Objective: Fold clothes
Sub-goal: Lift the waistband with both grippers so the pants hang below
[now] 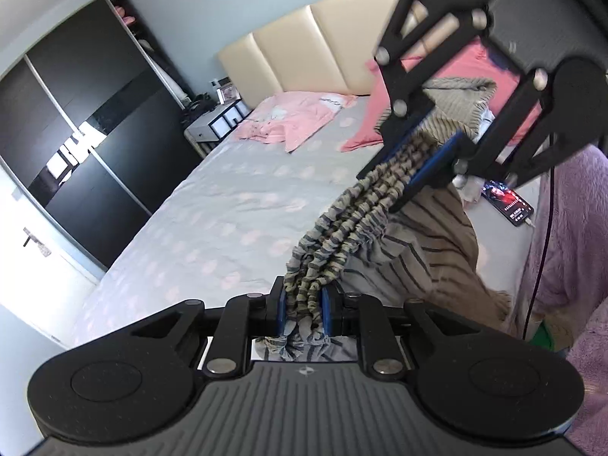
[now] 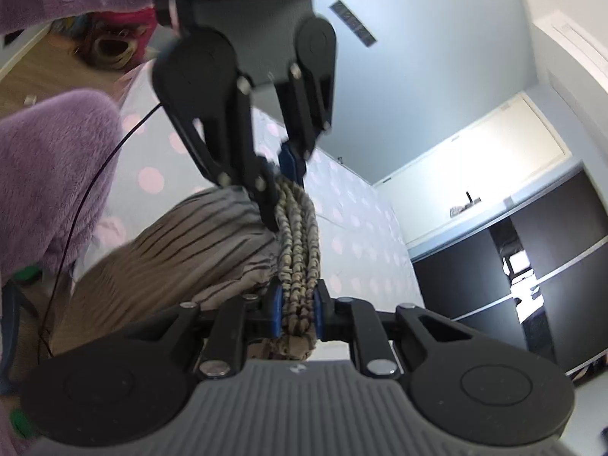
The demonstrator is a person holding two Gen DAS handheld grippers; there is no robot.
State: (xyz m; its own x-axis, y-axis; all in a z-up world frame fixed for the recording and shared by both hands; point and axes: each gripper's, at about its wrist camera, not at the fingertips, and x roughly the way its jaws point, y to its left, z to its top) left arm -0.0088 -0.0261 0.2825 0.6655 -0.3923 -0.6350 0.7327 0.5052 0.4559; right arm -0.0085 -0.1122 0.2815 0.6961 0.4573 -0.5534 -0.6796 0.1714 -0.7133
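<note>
Grey sheet with pale pink dots covers the one bed (image 1: 212, 205), which spreads beyond and below both tongs. One dark sliding wardrobe (image 1: 76, 121) stands off to the left of the left gripper. Two pink pillows (image 1: 300, 114) lie by the headboard, far ahead of that gripper.

One striped garment (image 1: 429, 235), beige and grey, hangs in the air between the two tongs. Its gathered elastic waistband (image 1: 342, 235) is bunched into a rope whose long axis runs straight from one gripper to the other; the loose body droops to the right of that line.

Left gripper (image 1: 304, 313) has its blue pads closed tight on one end of the waistband. Right gripper (image 1: 421, 159), up ahead and to the right, is likewise clamped on the other end. From the right wrist view, the right gripper (image 2: 298, 313) pinches the band while the left gripper (image 2: 281, 186) comes down from above.

One phone (image 1: 509, 201) lies lit on the bed just past the right gripper.
</note>
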